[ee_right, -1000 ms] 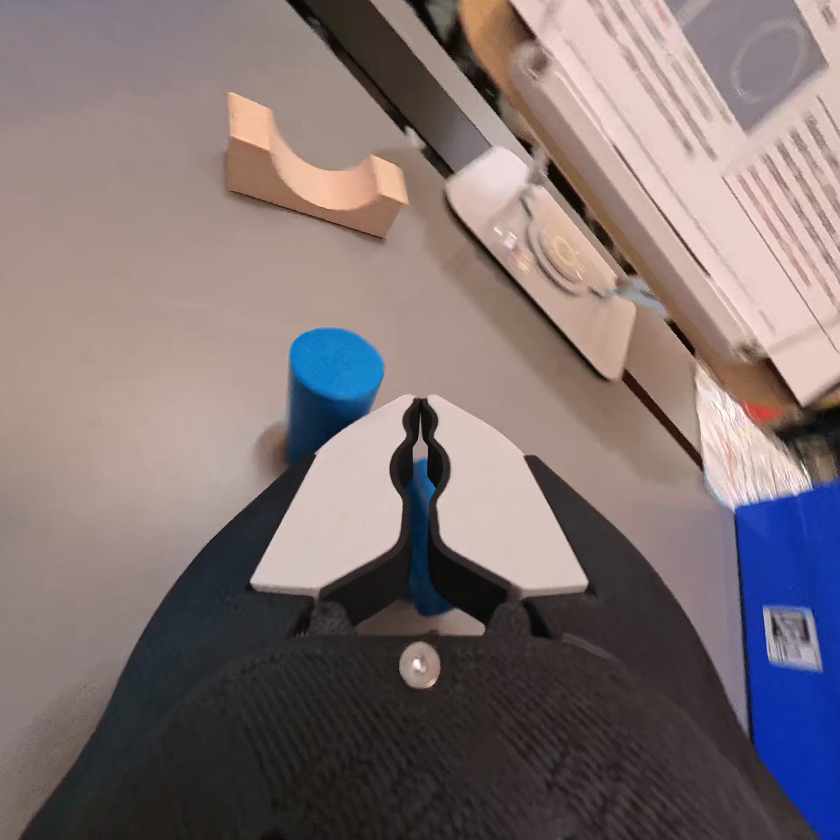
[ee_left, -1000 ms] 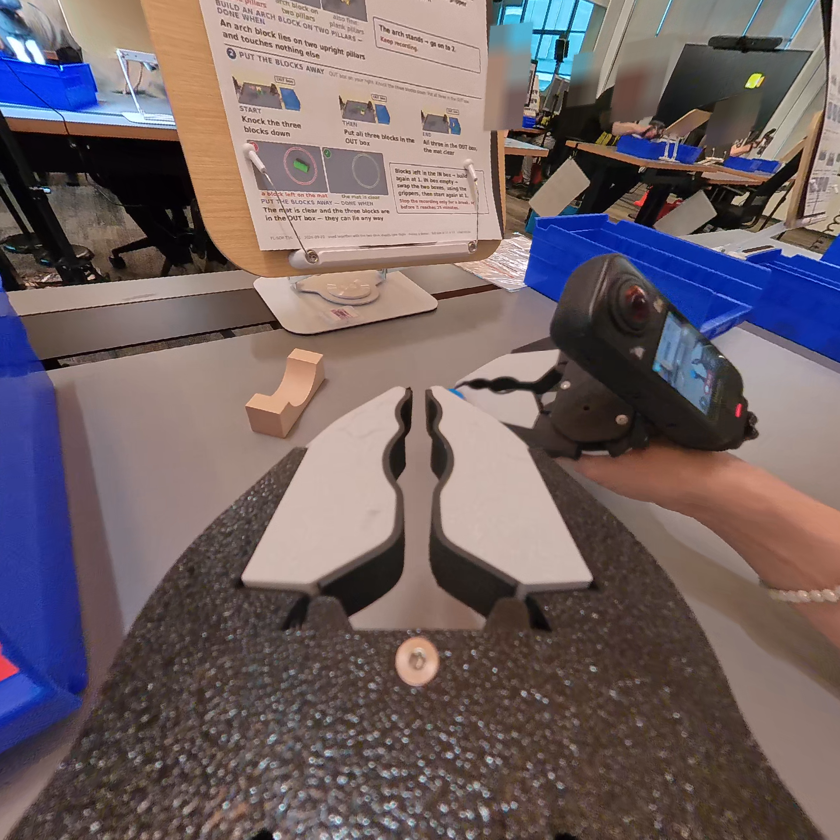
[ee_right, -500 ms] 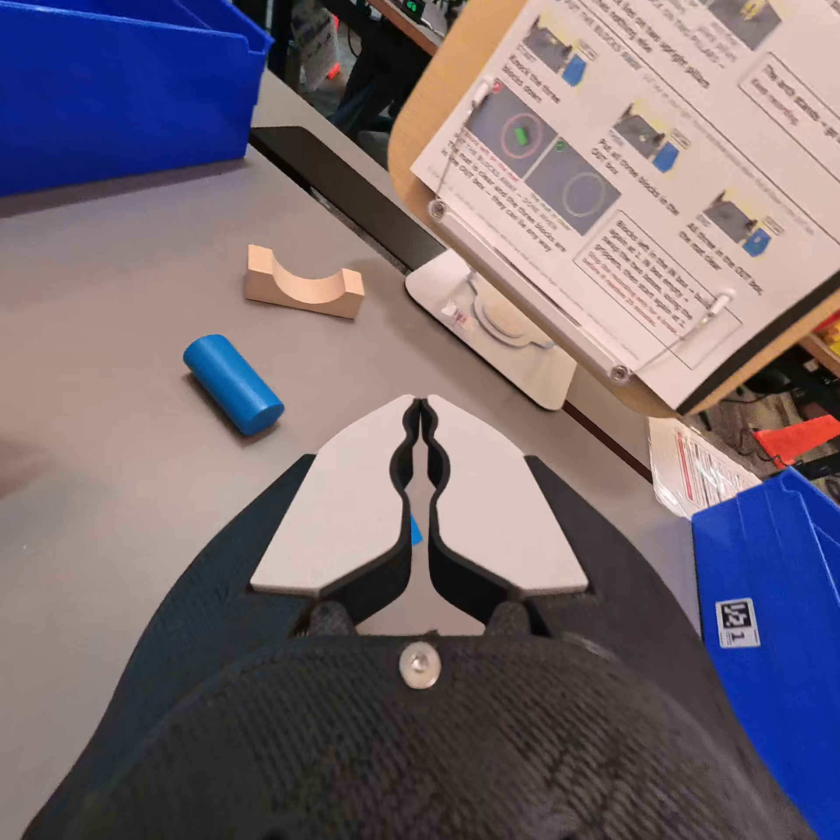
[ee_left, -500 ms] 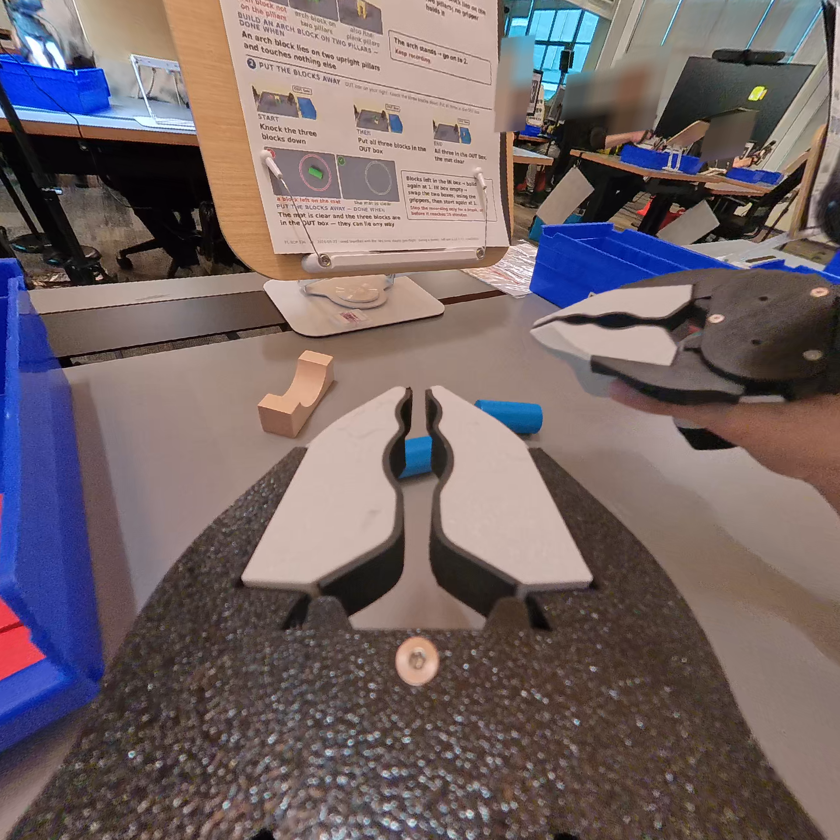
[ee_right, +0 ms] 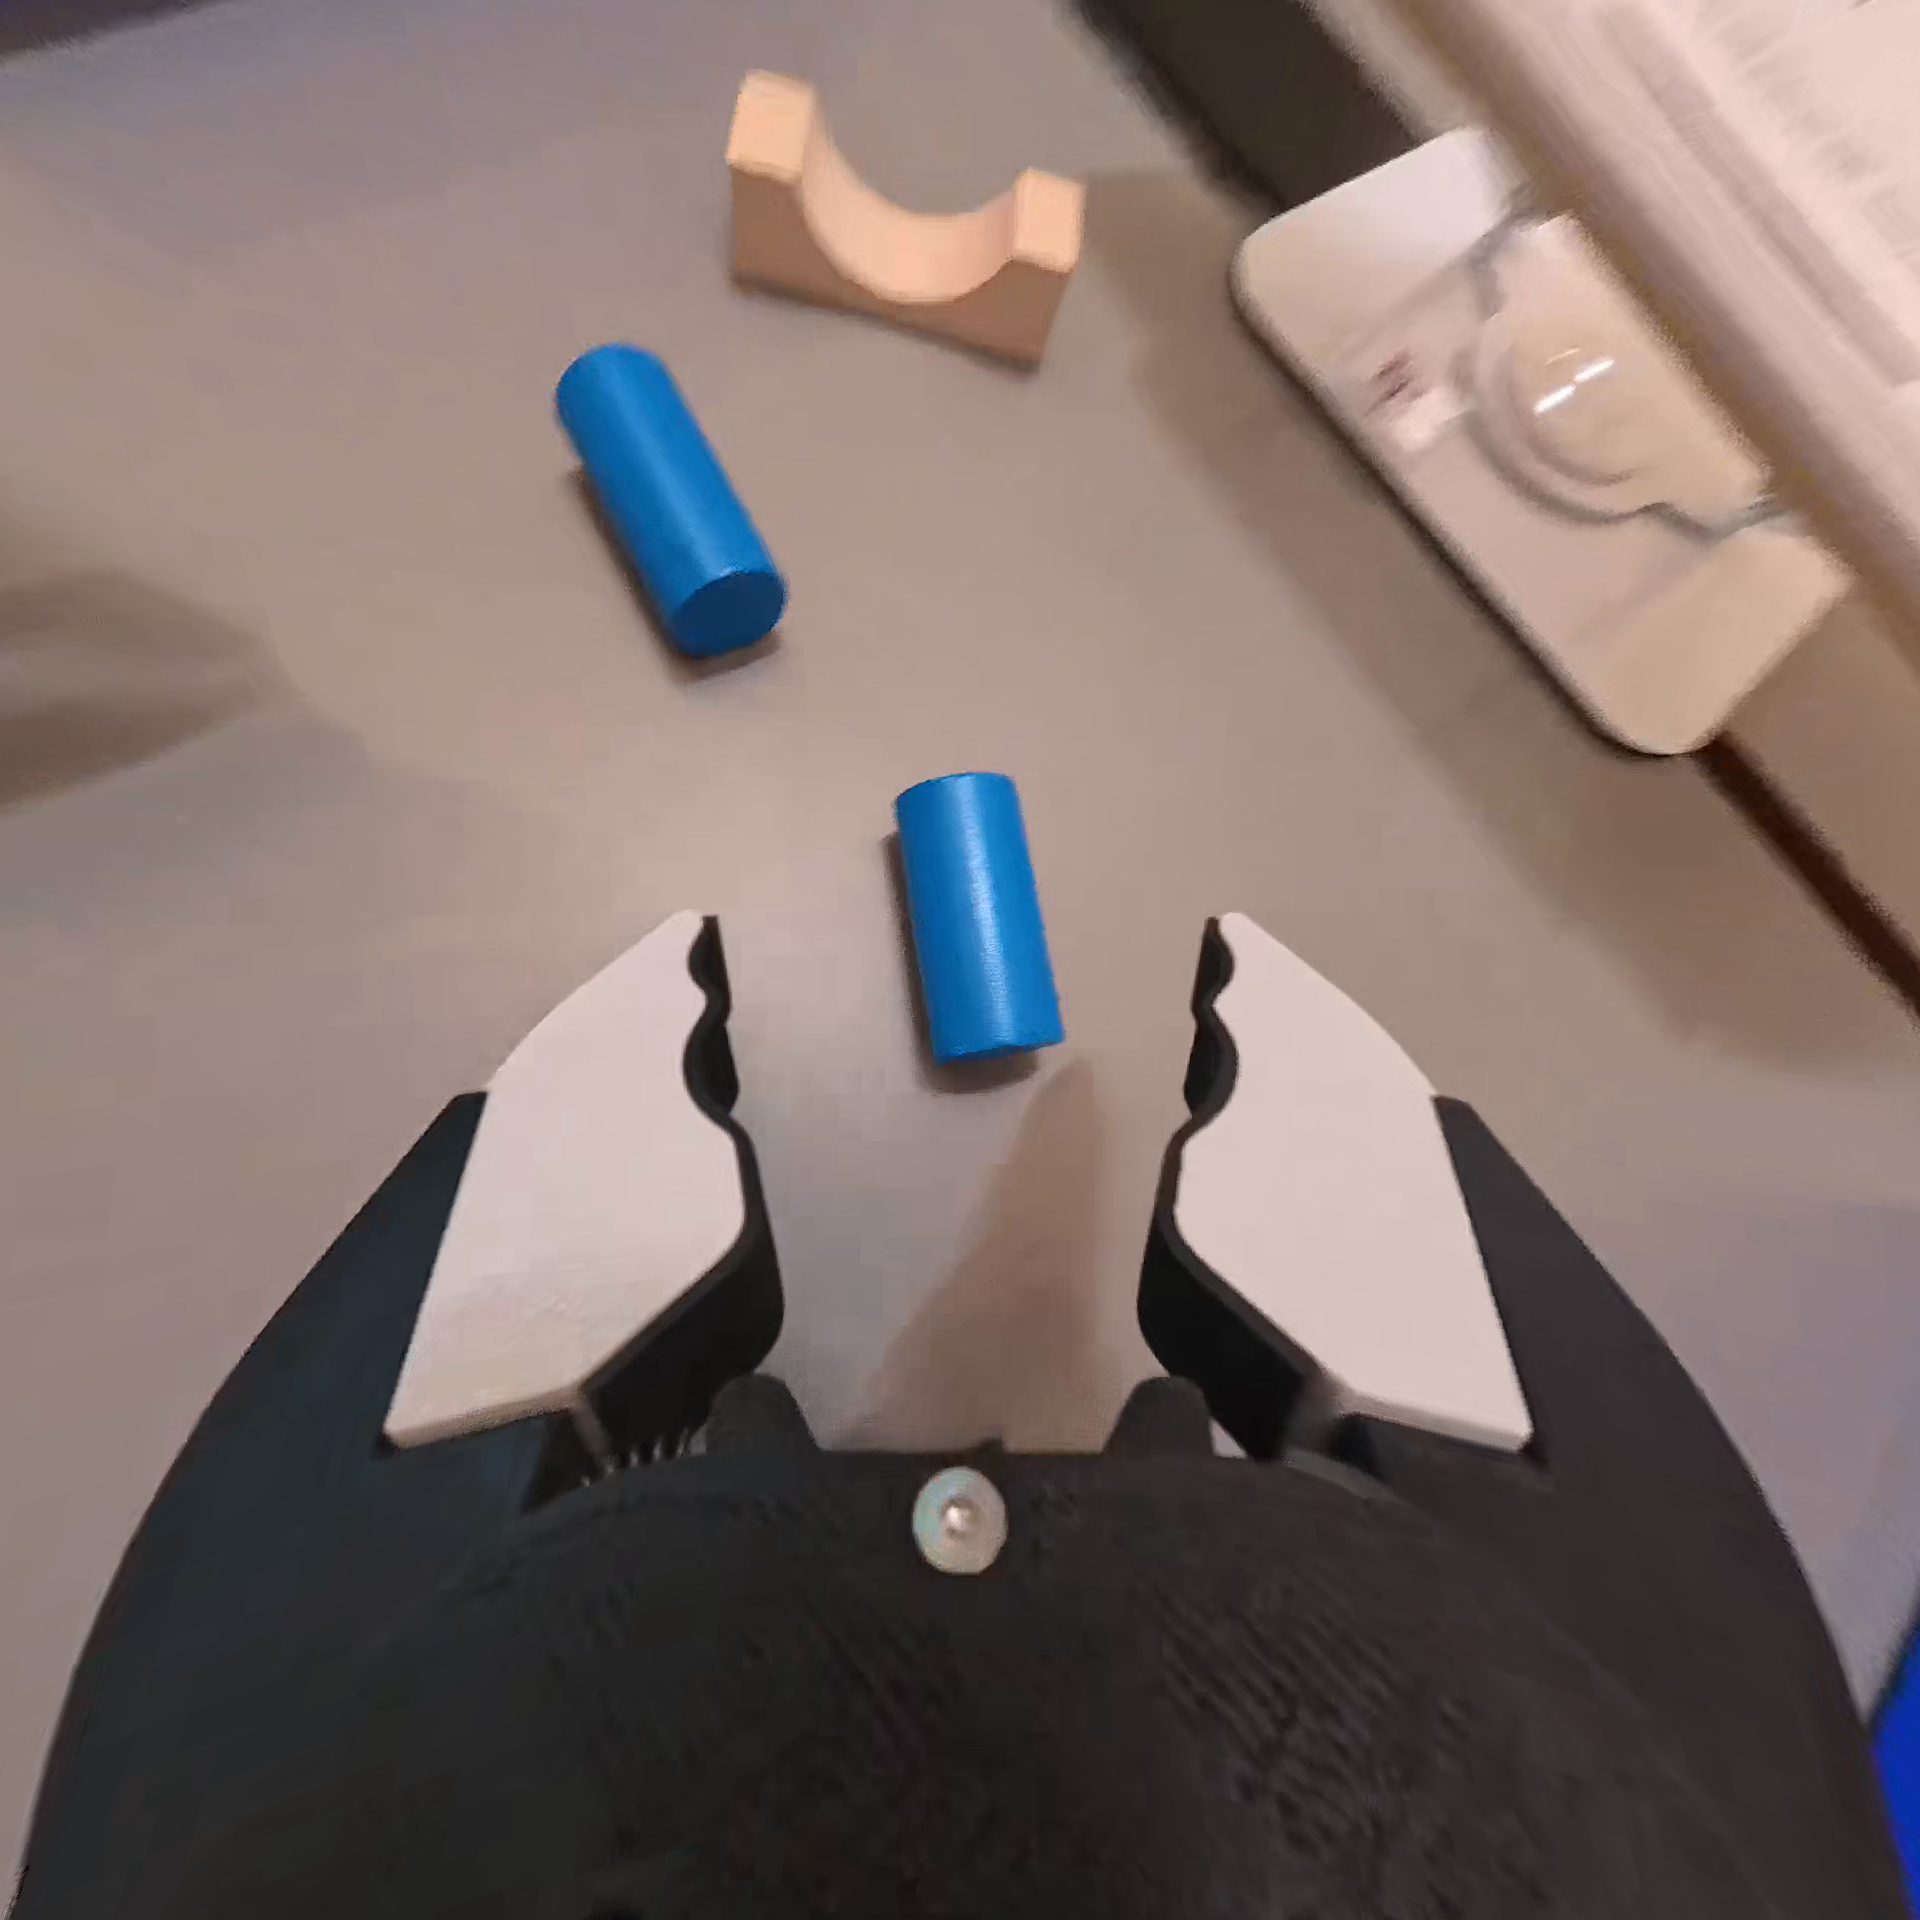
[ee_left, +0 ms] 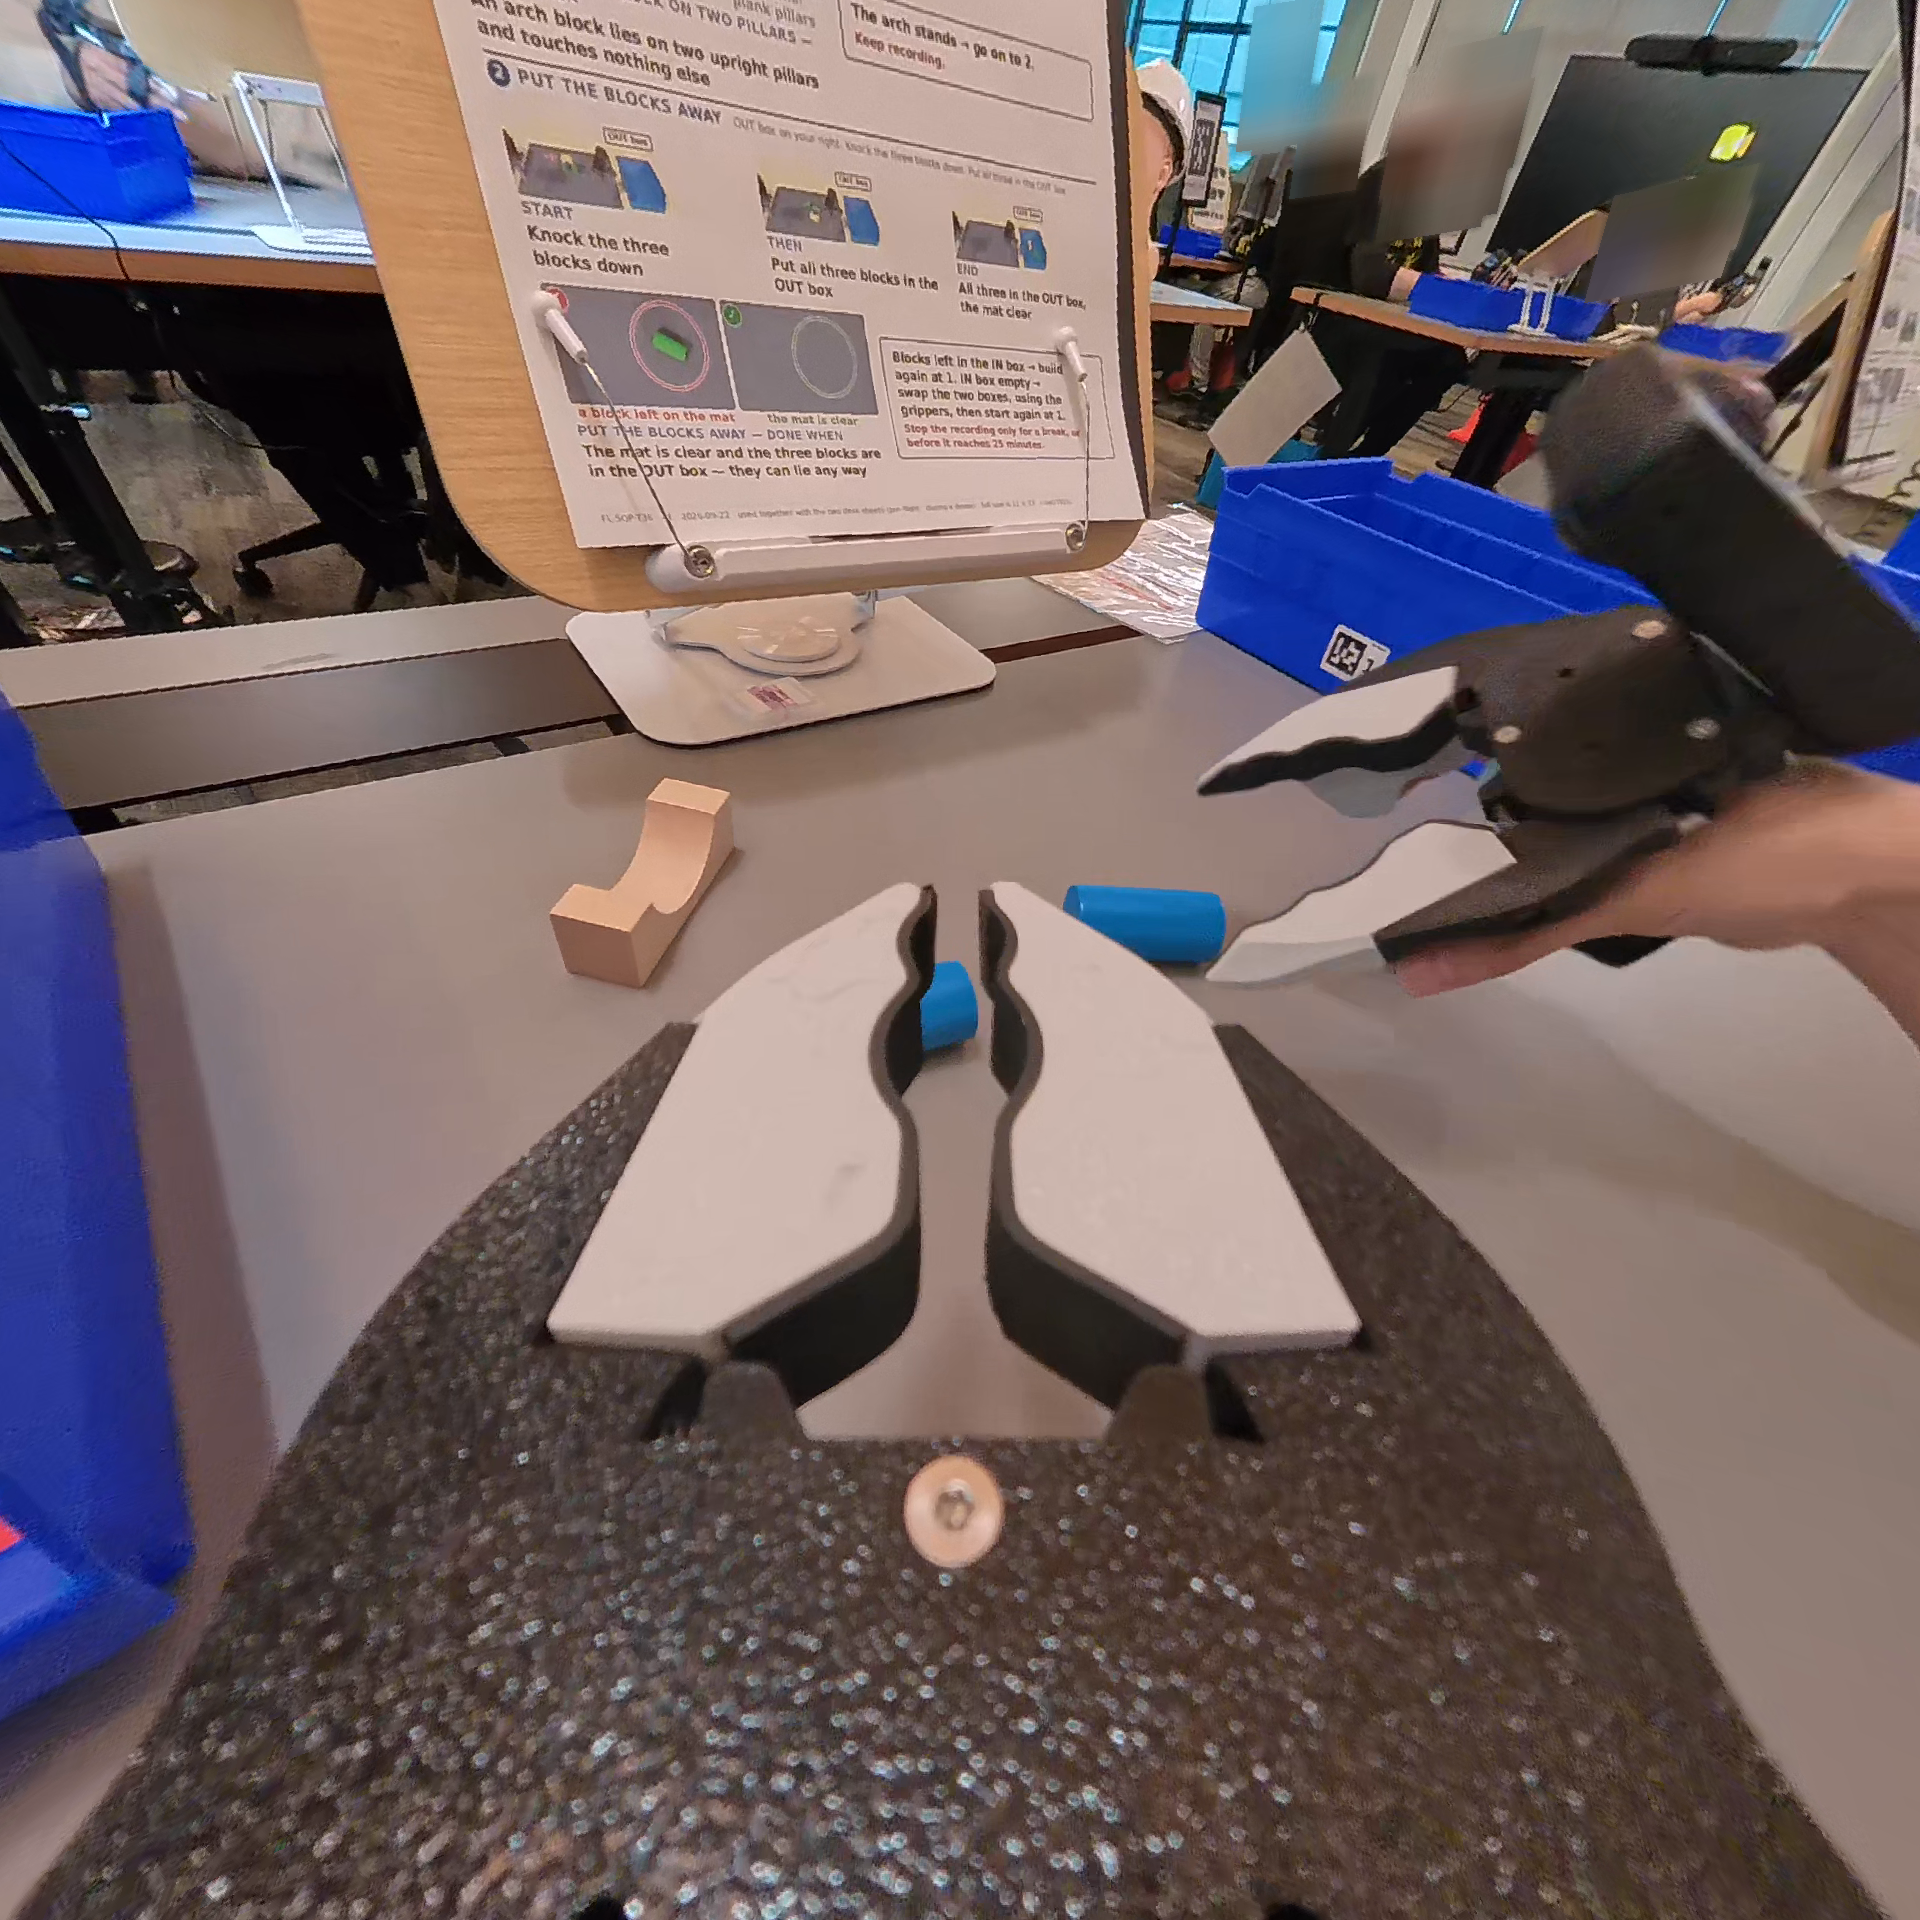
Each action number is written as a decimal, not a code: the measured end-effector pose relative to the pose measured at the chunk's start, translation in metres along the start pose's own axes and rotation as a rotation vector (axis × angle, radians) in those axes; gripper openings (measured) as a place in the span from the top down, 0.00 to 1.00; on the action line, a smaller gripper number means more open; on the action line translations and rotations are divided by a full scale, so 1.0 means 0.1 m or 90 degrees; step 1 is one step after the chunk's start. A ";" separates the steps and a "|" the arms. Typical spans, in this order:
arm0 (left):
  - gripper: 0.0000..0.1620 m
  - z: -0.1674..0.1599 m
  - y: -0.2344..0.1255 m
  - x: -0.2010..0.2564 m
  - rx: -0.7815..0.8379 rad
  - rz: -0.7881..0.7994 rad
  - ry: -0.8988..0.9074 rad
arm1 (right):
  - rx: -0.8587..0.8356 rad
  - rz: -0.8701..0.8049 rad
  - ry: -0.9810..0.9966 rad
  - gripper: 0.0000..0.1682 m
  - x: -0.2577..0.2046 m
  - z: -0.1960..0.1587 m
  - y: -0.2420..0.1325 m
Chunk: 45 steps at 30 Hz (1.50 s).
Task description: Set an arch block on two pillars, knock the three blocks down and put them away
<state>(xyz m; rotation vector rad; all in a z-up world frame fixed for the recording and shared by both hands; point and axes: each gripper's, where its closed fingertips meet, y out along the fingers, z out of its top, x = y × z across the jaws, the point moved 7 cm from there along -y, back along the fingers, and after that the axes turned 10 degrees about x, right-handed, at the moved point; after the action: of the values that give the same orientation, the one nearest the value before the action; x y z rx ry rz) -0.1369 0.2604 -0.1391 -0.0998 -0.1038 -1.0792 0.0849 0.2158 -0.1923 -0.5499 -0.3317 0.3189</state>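
Two blue cylinders and a wooden arch block (ee_left: pixel 644 894) lie on the grey table (ee_left: pixel 1558 1195). My right gripper (ee_right: pixel 958 920) is open, just above the table. The nearer cylinder (ee_right: pixel 977 935) lies lengthwise between its fingertips, touching neither. The other cylinder (ee_right: pixel 665 499) lies farther left, and the arch (ee_right: pixel 904 239) lies beyond it. In the left wrist view, my left gripper (ee_left: pixel 956 899) is shut and empty. One cylinder (ee_left: pixel 945 1003) shows through its narrow gap, lying on the table. The right gripper (ee_left: pixel 1210 878) hovers open beside the second cylinder (ee_left: pixel 1143 923).
A document stand with a printed sheet has its white base (ee_left: pixel 790 665) at the table's far edge, also in the right wrist view (ee_right: pixel 1538 447). A blue bin (ee_left: pixel 1403 561) stands at the back right, another (ee_left: pixel 62 1143) at the left. A hand (ee_left: pixel 1714 914) holds the right gripper. Some 20 cm of space lies between my two pairs of fingers. Left tips and right tips are each some 20 cm from the arch (ee_right: pixel 904 239). Seen from the left wrist view (ee_left: pixel 656 882) as well.
The right gripper has opened and swung down toward the nearer cylinder. One cylinder stood upright a second ago; both now lie flat. The left gripper has barely moved.
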 end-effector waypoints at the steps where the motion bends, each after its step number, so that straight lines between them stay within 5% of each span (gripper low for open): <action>1: 0.95 0.00 0.00 0.00 -0.001 0.001 0.003 | -0.026 0.032 0.001 0.51 0.00 0.00 0.04; 14: 0.95 0.04 -0.05 -0.08 0.012 0.013 -0.003 | -0.245 0.170 -0.081 0.61 0.17 -0.04 0.47; 17: 0.95 0.03 -0.05 -0.09 0.012 0.011 -0.009 | -0.252 0.198 -0.075 0.80 0.10 -0.07 0.52; 21: 0.95 0.01 -0.04 -0.10 0.008 0.009 -0.011 | -0.255 0.184 -0.072 0.80 0.11 -0.04 0.50; 26: 0.95 -0.02 -0.03 -0.11 0.003 0.009 -0.014 | -0.214 0.123 -0.036 0.80 0.53 0.16 0.02; 31: 0.96 -0.01 -0.04 -0.16 0.004 0.020 -0.013 | -0.179 -0.055 0.078 0.80 1.67 0.30 -0.96; 37: 0.96 -0.02 -0.03 -0.15 0.004 0.013 -0.028 | -0.235 -0.189 0.286 0.80 2.81 -0.47 -1.68; 45: 0.96 -0.07 0.03 -0.10 -0.014 0.013 -0.016 | -0.345 -0.188 0.370 0.79 2.90 -1.54 -1.46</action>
<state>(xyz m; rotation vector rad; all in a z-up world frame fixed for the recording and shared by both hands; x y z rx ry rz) -0.1382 0.2694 -0.1474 -0.1340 -0.1140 -1.0589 0.4355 0.1380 -0.1709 -1.0789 0.0777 -0.2328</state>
